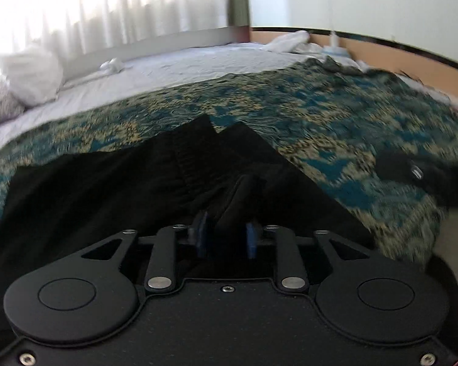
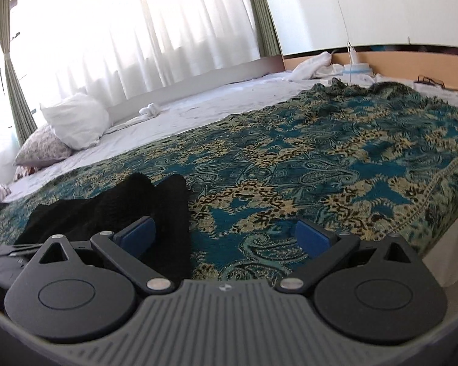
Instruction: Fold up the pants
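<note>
Black pants [image 1: 113, 183] lie spread on a teal and gold patterned bedspread [image 1: 320, 122]. My left gripper [image 1: 226, 235] is shut on a bunched fold of the black pants, which rises between its blue pads. In the right wrist view the pants [image 2: 122, 207] lie at the lower left, under my left finger. My right gripper [image 2: 226, 238] is open and empty, low over the bedspread [image 2: 320, 158] at the right edge of the pants. It shows blurred at the right of the left wrist view [image 1: 418, 174].
A white sheet [image 2: 198, 106] covers the far side of the bed. White and patterned pillows [image 2: 73, 122] lie at the left by the curtained window. Crumpled white cloth [image 2: 311, 67] and a small device [image 2: 355, 67] sit by the wooden headboard. The bed's edge drops off at the right.
</note>
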`<act>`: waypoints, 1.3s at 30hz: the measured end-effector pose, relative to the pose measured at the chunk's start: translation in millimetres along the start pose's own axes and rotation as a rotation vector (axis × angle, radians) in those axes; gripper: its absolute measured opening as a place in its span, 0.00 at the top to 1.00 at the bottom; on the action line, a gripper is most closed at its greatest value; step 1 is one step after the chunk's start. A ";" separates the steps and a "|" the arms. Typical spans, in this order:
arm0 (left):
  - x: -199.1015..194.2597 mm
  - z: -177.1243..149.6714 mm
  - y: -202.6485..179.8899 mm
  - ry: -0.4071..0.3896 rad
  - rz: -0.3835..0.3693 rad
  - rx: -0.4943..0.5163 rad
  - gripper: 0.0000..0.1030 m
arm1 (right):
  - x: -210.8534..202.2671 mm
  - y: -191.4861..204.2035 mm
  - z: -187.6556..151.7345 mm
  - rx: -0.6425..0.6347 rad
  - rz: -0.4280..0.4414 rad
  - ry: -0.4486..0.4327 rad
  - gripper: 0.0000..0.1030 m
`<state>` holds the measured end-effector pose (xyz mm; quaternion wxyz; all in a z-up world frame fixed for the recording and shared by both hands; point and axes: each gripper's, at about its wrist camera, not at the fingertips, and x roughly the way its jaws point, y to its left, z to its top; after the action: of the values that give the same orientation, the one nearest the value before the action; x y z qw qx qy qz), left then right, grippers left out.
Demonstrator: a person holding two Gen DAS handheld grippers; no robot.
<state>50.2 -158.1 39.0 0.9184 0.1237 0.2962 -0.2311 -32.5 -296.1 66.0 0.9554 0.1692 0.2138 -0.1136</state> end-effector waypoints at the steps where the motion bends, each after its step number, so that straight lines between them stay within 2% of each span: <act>1: -7.2 0.2 0.0 -0.007 -0.016 0.007 0.62 | 1.2 -0.7 0.6 0.012 0.019 0.005 0.00; 2: -16.4 -1.9 2.2 -0.020 -0.031 0.008 0.58 | 2.8 0.1 0.8 0.021 0.043 0.010 0.00; 4: -36.0 -6.8 12.0 -0.038 -0.036 0.001 0.58 | 3.6 4.3 -0.3 0.041 0.104 0.015 0.00; 8: -82.6 -13.7 52.3 -0.079 0.004 -0.077 0.57 | 10.4 27.9 -5.0 0.012 0.229 0.030 0.00; 10: -96.8 -18.9 73.5 -0.104 0.073 -0.122 0.57 | 17.5 43.8 -9.4 -0.025 0.263 0.045 0.00; 12: -102.4 -26.4 93.4 -0.108 0.177 -0.156 0.57 | 26.5 57.8 -12.6 -0.044 0.284 0.071 0.00; 15: -101.0 -37.4 121.3 -0.085 0.298 -0.225 0.60 | 45.4 67.0 -12.7 0.031 0.320 0.129 0.02; 19: -91.1 -52.8 144.2 -0.049 0.352 -0.303 0.60 | 70.7 72.9 -11.9 0.112 0.237 0.180 0.05; 22: -85.5 -64.8 149.0 -0.033 0.347 -0.321 0.60 | 84.2 75.4 -14.1 0.137 0.216 0.178 0.08; 25: -84.2 -66.5 144.3 -0.047 0.344 -0.310 0.60 | 92.9 79.5 -16.2 0.113 0.180 0.159 0.42; 26: -83.5 -65.8 141.5 -0.050 0.340 -0.309 0.60 | 96.2 81.2 -15.9 0.099 0.153 0.159 0.66; 28: -86.3 -62.7 137.4 -0.061 0.320 -0.306 0.60 | 91.4 79.3 -10.7 0.092 0.159 0.142 0.74; 30: -93.4 -59.7 133.2 -0.087 0.296 -0.304 0.59 | 72.8 80.4 -5.6 0.037 0.159 0.070 0.76; 33: -99.0 -57.5 127.4 -0.105 0.258 -0.289 0.58 | 45.8 84.8 -12.7 -0.091 0.073 -0.036 0.76; 36: -93.0 -60.5 122.4 -0.081 0.252 -0.268 0.57 | 50.3 75.9 -27.3 -0.122 0.017 0.004 0.73; 39: -88.0 -65.3 119.3 -0.061 0.260 -0.249 0.57 | 53.0 63.0 -36.8 -0.098 0.011 0.018 0.67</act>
<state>14.7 -0.6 50.8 0.9574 0.0395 0.2761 -0.0755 18.9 -232.4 28.2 0.9611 0.1244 0.2270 -0.0960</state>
